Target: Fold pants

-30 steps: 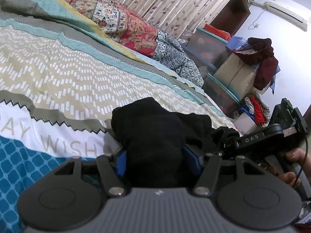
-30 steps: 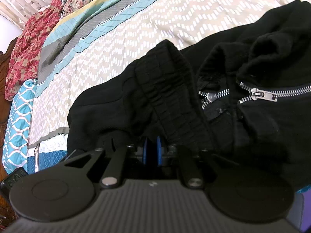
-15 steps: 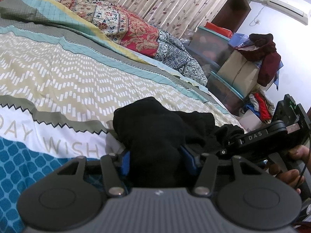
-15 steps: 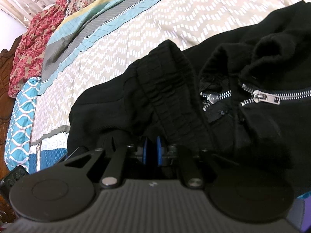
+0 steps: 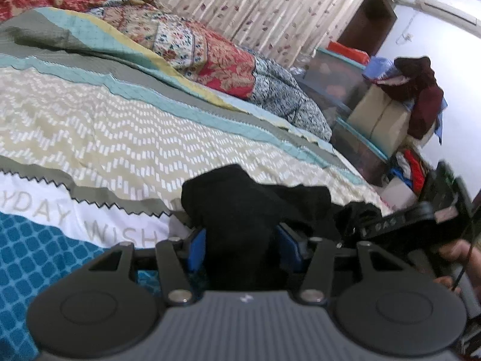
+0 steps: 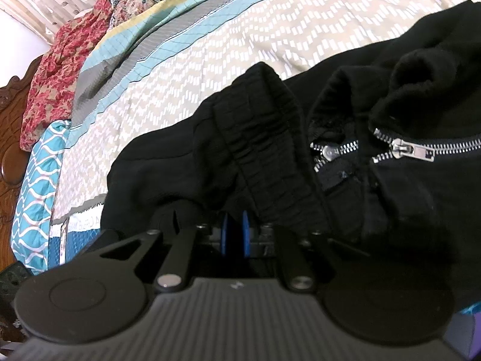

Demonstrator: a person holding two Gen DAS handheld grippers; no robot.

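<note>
Pants (image 5: 237, 219) x1, 2 grippers (image 5: 240, 249) (image 6: 234, 234) clamped, 2 zips (image 6: 412, 149)

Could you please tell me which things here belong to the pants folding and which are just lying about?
Job in hand:
black pants
left gripper
right gripper
bedspread

Lying about:
floral quilt
cardboard box
maroon garment

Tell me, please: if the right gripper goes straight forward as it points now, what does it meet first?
Probably the black pants: the right gripper is nearly shut and the elastic waistband rises directly ahead, though depth is unclear.
</note>
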